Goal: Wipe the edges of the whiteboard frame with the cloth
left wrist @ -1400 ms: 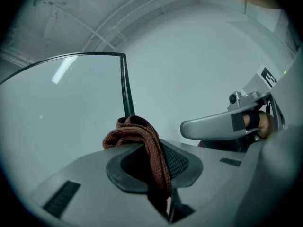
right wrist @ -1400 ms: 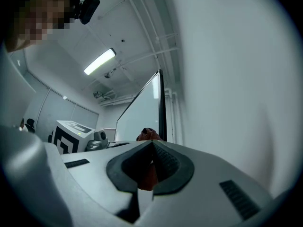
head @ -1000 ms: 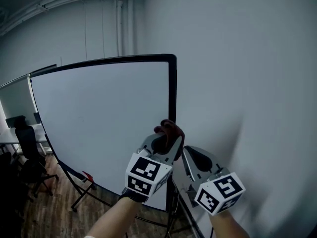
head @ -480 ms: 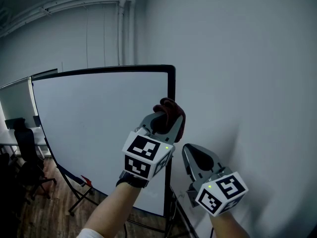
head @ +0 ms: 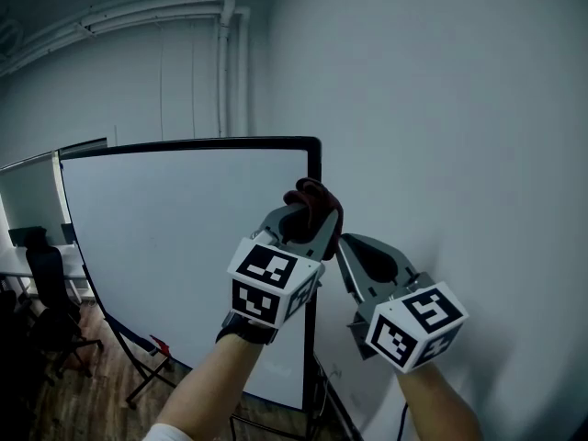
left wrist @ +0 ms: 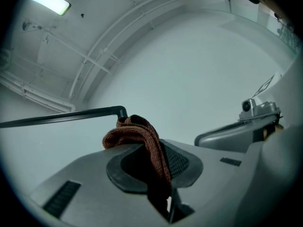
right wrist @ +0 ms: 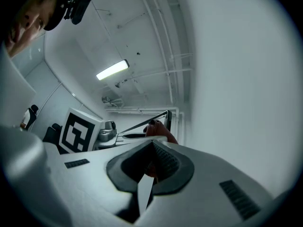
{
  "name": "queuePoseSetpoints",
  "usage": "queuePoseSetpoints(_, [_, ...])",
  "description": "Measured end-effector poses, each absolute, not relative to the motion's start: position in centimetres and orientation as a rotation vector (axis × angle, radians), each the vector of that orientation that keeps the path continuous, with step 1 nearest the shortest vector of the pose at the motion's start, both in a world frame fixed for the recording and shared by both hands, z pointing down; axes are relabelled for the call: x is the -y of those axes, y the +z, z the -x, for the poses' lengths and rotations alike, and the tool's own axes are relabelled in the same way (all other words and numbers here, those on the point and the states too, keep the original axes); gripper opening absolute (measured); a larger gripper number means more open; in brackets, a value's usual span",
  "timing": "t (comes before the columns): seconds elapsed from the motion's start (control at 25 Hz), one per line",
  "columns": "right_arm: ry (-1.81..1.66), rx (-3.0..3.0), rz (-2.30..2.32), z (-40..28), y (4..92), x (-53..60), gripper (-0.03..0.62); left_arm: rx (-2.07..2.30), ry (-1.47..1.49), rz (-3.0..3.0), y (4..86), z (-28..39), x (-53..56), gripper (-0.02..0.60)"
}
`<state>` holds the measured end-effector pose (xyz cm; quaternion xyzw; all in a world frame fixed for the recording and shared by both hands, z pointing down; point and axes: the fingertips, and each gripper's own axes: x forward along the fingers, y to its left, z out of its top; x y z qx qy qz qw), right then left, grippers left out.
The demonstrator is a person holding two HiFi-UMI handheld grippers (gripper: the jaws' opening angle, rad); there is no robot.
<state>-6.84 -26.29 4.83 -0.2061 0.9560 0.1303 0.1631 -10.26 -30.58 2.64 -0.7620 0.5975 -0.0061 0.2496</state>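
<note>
Both grippers are closer together than half a second ago: the right gripper has risen beside the left gripper. The left fingers pinch the bunched brown cloth. It stands upward against the right vertical edge of the whiteboard frame, near the top corner. The right fingers are closed on nothing.

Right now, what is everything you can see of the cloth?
The cloth is a reddish-brown ribbed knit, folded into a thick bunch. The left gripper is shut on its lower part, and the bunch bulges out past the jaw tips. In the head view it overlaps the right side of the black whiteboard frame, below the top corner; actual contact cannot be confirmed.
</note>
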Motion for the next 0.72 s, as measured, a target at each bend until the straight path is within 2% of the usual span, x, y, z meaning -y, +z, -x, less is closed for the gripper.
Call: queuePoseSetpoints(0.72, [0.347, -2.677, 0.51, 6.5, 0.1, 26.3, 0.002, -1.585, 0.042, 2.04, -1.1, 10.1, 29.4, 0.072])
